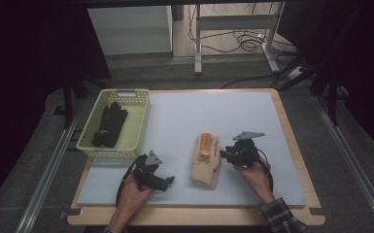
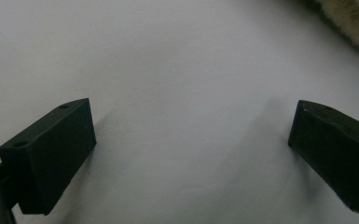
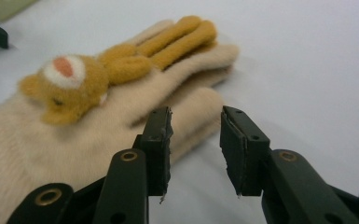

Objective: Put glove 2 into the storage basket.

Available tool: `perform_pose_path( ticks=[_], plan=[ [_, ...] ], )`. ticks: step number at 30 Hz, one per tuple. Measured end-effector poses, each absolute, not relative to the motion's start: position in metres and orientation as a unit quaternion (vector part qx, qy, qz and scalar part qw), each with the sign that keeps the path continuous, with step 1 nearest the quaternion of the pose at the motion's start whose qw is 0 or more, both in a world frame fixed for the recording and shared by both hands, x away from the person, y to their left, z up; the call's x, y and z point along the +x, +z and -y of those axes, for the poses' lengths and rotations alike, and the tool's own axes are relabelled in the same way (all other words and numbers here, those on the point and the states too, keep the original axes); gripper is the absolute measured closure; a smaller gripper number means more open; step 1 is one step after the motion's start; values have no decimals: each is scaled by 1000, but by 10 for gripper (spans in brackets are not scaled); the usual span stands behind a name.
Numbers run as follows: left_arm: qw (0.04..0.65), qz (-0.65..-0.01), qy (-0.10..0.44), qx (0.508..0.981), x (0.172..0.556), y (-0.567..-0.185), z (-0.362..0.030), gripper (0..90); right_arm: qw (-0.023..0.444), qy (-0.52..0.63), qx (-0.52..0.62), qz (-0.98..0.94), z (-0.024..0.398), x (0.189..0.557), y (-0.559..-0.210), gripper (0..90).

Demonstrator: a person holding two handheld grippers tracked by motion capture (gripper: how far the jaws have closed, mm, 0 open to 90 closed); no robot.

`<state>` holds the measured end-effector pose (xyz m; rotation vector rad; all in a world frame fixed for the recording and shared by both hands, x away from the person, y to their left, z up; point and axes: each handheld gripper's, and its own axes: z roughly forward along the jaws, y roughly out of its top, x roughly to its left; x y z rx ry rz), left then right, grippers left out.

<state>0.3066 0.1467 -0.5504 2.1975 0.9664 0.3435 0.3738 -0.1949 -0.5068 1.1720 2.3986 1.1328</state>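
beige glove [image 1: 207, 161] lies mid-counter, right hand-held gripper [image 1: 222, 154] at its 3 o'clock, jaws partly open and empty; i'd pinch the thumb edge low. left hand-held gripper [image 1: 169, 180] wide open, empty

I see no readable text, label, brand, number or sign on anything here, whether the glove [image 1: 207, 160], the basket [image 1: 138, 127] or the mat [image 1: 213, 116].

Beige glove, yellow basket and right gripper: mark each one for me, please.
Beige glove [image 1: 208, 162], high view, on its palm below the bear patch.
Yellow basket [image 1: 141, 121], high view, on its right wall.
Right gripper [image 3: 196, 140], right gripper view, midway between its fingertips, just at the glove's thumb.
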Motion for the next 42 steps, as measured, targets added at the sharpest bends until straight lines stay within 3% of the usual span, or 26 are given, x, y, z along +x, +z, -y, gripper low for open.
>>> perform_pose_path(
  ticks=[7, 14, 17, 32, 42],
  plan=[
    [351, -373, 133, 849, 307, -550, -147, 7, 109, 401, 379, -827, 208, 346, -505, 634],
    [352, -373, 134, 848, 306, -550, -147, 14, 84, 401, 348, -843, 210, 318, -526, 779],
    [350, -375, 135, 847, 304, -549, -150, 35, 80, 400, 336, -849, 204, 311, -532, 803],
    [343, -395, 138, 841, 298, -551, -183, 6, 83, 403, 296, -862, 157, 312, -535, 796],
    [343, -395, 138, 841, 297, -552, -184, 7, 99, 395, 279, -870, 125, 321, -536, 784]
  ],
)
